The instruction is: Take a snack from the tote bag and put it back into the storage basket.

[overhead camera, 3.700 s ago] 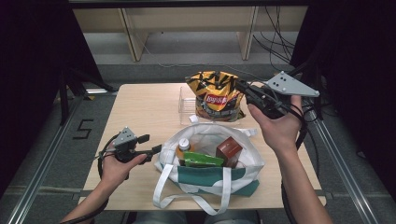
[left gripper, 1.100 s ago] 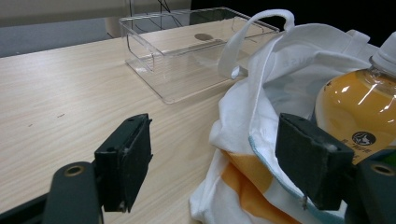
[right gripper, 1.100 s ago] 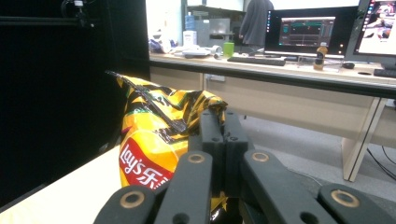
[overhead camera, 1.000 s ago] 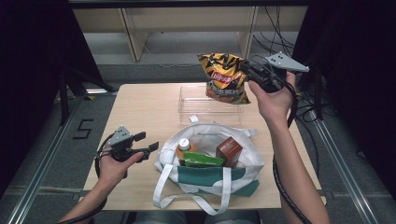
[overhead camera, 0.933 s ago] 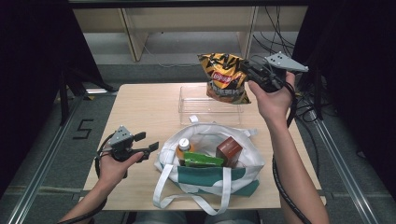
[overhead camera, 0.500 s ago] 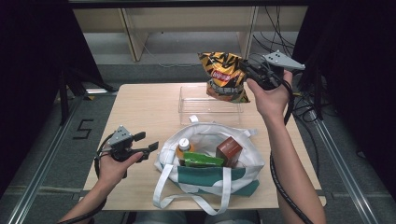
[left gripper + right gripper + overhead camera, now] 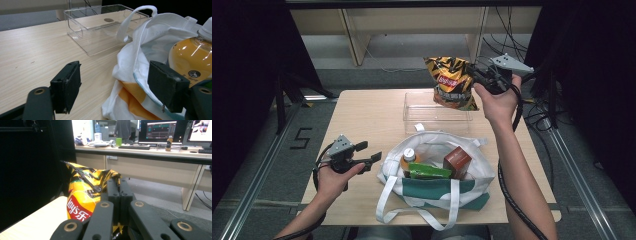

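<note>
Right gripper [image 7: 477, 79] clamped on top edge of chip bag [image 7: 451, 82], bag hanging in air above clear tray [image 7: 437, 107], at table's far side. I judge next: lower bag flat inside tray walls, release only once it rests. Left gripper [image 7: 368, 154] open, empty, beside tote bag [image 7: 432, 192]; keep it parked.

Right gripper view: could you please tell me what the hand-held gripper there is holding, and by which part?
The right hand-held gripper is shut on the Lay's chip bag, pinching its crimped top edge; the bag hangs above the clear plastic bin.
</note>
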Demonstrator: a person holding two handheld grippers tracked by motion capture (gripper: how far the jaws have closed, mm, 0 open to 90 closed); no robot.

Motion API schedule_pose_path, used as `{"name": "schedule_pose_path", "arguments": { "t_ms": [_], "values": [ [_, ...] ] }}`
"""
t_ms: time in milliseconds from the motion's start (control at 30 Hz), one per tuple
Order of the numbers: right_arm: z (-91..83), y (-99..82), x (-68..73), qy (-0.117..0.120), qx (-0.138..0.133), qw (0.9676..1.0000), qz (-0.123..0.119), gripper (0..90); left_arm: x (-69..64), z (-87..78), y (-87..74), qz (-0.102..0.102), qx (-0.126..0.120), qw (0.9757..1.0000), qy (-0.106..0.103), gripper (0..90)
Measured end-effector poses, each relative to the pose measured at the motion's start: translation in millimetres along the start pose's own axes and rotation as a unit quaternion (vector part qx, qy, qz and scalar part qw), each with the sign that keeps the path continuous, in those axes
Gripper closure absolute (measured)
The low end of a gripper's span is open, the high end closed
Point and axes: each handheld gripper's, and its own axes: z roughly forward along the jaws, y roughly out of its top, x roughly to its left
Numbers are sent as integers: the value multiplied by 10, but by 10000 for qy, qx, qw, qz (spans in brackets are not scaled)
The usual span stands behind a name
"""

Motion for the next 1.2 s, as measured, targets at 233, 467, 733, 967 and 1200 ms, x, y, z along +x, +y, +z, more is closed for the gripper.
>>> {"name": "schedule_pose_path", "arguments": {
  "t_ms": [233,467,733,967,1200],
  "values": [
    [86,-32,-32,21,29,10000,-1,900,5,-3,1,-21,-15,10000,-8,262],
    [165,-66,-48,-2,95,9999,41,900,3,-11,2,-12,-3,10000,20,261],
    [253,-77,-71,48,136,9999,69,900,11,-11,2,-22,-23,10000,-3,261],
    [328,-52,-85,22,156,9998,143,900,19,-23,4,-21,-18,10000,34,260],
    [397,-47,-91,28,173,9997,182,900,17,-24,5,-25,-24,10000,35,260]
  ]
}}
